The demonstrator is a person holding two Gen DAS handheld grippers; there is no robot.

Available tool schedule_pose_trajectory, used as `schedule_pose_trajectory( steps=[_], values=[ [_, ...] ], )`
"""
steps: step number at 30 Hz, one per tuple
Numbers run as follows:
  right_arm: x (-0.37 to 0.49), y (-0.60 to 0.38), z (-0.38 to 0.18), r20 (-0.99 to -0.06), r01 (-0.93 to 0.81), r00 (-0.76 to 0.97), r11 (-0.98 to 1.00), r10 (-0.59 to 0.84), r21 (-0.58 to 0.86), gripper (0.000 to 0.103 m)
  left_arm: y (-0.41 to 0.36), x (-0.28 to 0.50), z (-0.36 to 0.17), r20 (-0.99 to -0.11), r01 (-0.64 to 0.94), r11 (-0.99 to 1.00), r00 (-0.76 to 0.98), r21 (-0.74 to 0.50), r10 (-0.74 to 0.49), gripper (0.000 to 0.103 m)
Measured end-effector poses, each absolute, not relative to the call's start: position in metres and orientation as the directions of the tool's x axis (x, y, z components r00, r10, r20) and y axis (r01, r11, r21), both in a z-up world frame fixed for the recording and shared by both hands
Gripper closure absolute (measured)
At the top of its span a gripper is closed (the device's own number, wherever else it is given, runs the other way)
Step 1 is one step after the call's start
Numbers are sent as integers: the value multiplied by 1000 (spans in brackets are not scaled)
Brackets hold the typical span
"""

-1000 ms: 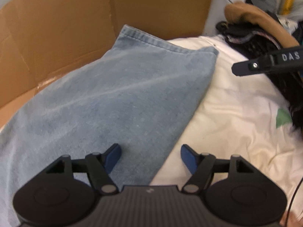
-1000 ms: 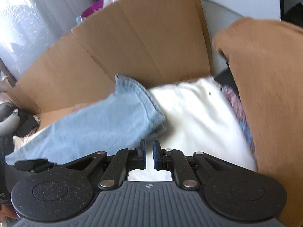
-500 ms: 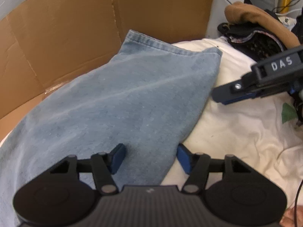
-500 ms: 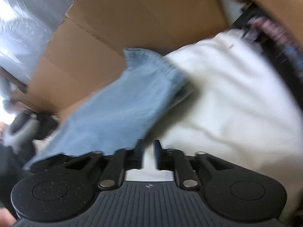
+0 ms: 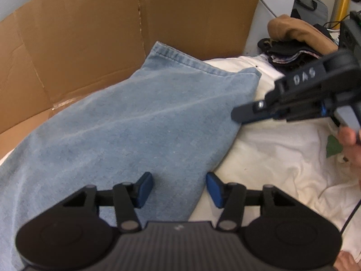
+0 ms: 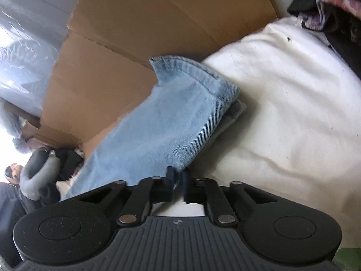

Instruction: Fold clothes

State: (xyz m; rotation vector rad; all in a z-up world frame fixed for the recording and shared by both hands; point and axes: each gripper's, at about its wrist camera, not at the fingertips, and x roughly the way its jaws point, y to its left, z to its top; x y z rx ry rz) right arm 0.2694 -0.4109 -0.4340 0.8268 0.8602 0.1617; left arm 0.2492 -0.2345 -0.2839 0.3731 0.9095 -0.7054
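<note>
From the left wrist, the left gripper [image 5: 179, 186] hangs with jaws half open astride the near edge of the light blue jeans [image 5: 126, 133], which lie on white cloth [image 5: 277, 155]. From the right wrist, the right gripper [image 6: 178, 181] has just closed, pinching the jeans' [image 6: 171, 124] edge.

Soft, even daylight lit both views, brightest on the cream-white sheet [image 5: 282, 158], which nearly washed out. In the right wrist view a blown-out window glow [image 6: 6, 135] flared at the left edge. Fisheye bending curved the brown cardboard panel [image 5: 90, 45] and darkened the corners. The black right gripper [image 5: 239, 114] smeared with motion blur in the left view, and the faded blue denim garment [image 6: 162, 124] looked soft-edged. Shadows stayed faint beneath the denim's folded edge.
</note>
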Motion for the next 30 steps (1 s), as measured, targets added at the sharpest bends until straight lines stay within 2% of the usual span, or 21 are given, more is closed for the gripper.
schedule_pose_trajectory(
  steps=[5,10,15,17,19,21,23,28,30],
  values=[
    [274,-413,-419,-560,166,703,665,438,728,102,-244,245,-286,-817,707,704,447,72,-366,40],
    [284,-409,-410,-546,149,717,669,434,728,102,-247,242,-282,-800,705,697,491,132,-345,44],
    [284,-417,-409,-538,155,728,662,426,734,102,-232,251,-269,-773,677,731,508,87,-379,70],
    [284,-417,-410,-547,163,724,666,421,728,98,-227,254,-263,-763,669,741,506,53,-402,85],
    [282,-415,-414,-561,171,713,671,420,721,96,-222,259,-258,-758,660,751,497,15,-422,90],
    [281,-412,-417,-571,180,702,671,425,720,86,-222,262,-256,-761,657,754,486,-6,-430,93],
    [282,-408,-422,-573,187,694,658,436,729,58,-224,263,-257,-761,663,749,480,-10,-436,95],
    [290,-391,-432,-554,163,675,633,488,757,52,-227,258,-258,-762,680,733,471,-8,-444,96],
    [294,-383,-436,-551,157,664,627,505,763,45,-227,256,-259,-765,686,727,467,-4,-444,96]
  ],
)
